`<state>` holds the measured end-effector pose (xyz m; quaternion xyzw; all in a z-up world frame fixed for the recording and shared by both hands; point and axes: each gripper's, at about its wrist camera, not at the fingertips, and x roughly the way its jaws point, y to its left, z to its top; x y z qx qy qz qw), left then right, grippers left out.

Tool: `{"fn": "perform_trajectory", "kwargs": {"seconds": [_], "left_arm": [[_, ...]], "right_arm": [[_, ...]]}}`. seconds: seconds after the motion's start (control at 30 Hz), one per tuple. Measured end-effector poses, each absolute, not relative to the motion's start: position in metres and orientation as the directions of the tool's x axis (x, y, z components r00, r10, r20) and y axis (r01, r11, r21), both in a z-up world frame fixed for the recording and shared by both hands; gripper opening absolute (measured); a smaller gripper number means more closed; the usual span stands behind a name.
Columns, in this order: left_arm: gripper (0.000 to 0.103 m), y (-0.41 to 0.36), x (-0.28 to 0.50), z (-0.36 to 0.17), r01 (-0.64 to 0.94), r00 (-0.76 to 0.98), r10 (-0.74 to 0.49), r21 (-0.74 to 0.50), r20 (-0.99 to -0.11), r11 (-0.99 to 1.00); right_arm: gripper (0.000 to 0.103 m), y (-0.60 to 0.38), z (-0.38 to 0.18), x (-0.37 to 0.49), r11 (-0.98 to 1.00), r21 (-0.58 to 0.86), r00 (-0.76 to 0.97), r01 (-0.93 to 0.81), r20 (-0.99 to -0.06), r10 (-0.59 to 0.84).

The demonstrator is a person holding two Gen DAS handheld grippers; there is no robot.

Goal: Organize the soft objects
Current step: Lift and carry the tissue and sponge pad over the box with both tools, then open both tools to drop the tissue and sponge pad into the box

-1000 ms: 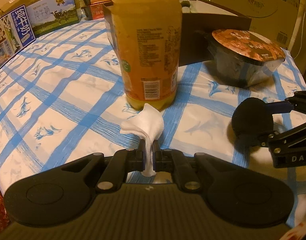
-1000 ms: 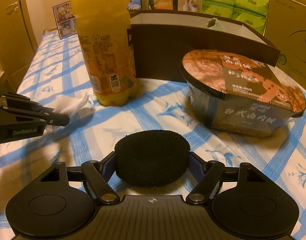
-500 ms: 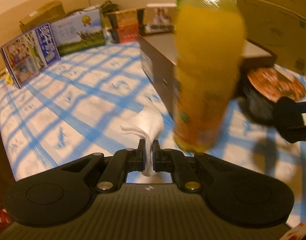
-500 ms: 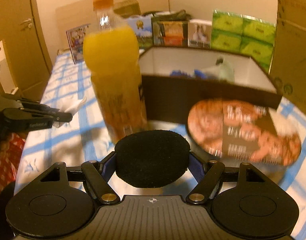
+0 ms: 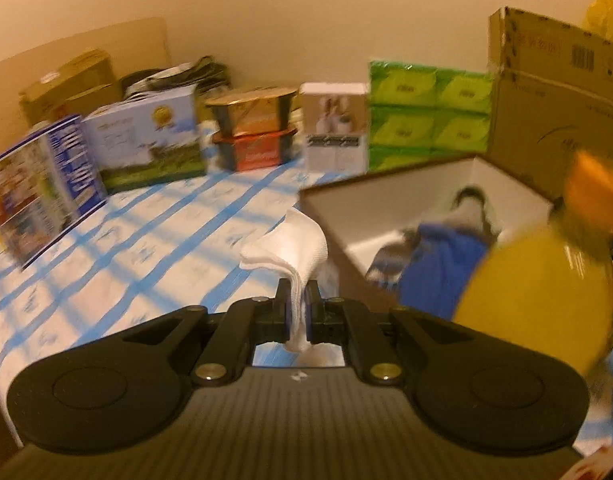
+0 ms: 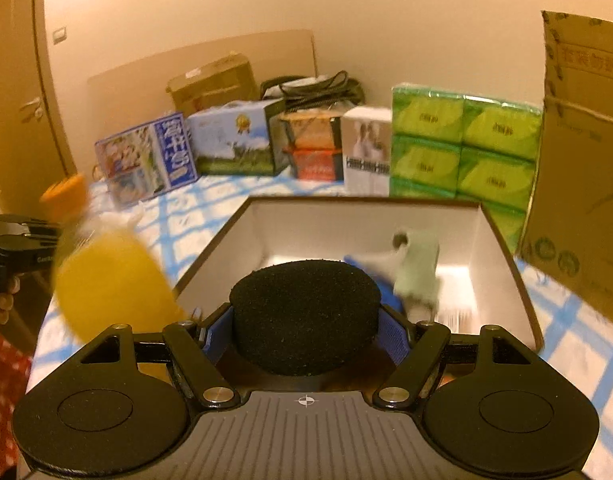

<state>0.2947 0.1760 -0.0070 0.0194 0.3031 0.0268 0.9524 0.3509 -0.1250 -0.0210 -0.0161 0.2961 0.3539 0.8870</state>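
My left gripper (image 5: 297, 307) is shut on a folded white tissue (image 5: 291, 249) and holds it in the air left of the brown box (image 5: 386, 204). My right gripper (image 6: 305, 334) is shut on a round black sponge (image 6: 304, 312) and holds it above the box's near wall (image 6: 506, 240). The white-lined box holds a blue cloth (image 5: 438, 268) and pale soft items (image 6: 418, 268). The left gripper also shows at the left edge of the right wrist view (image 6: 18, 244).
An orange juice bottle (image 6: 106, 276) stands in front of the box's left corner, blurred; it also shows in the left wrist view (image 5: 546, 296). Cartons (image 6: 234, 140), green tissue packs (image 6: 462, 140) and a big cardboard box (image 6: 582, 152) line the back of the blue-checked cloth (image 5: 106, 264).
Both grippers have risen and moved forward toward the box. The bottle and noodle bowl dropped low or out of view; the box's inside now shows. Both grips are unchanged.
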Motion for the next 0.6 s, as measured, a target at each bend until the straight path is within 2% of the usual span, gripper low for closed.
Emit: {"fn": "perform_trajectory", "kwargs": {"seconds": [0.4, 0.6], "left_arm": [[0.006, 0.146, 0.412, -0.014, 0.183, 0.756, -0.127, 0.020, -0.642, 0.983], [0.008, 0.135, 0.442, -0.026, 0.228, 0.730, -0.152, 0.028, -0.667, 0.973]], "right_arm": [[0.075, -0.073, -0.033, 0.447, 0.751, 0.217, 0.547, -0.624, -0.565, 0.617], [0.075, -0.059, -0.043, 0.473, 0.755, 0.221, 0.537, -0.617, -0.583, 0.610]]}}
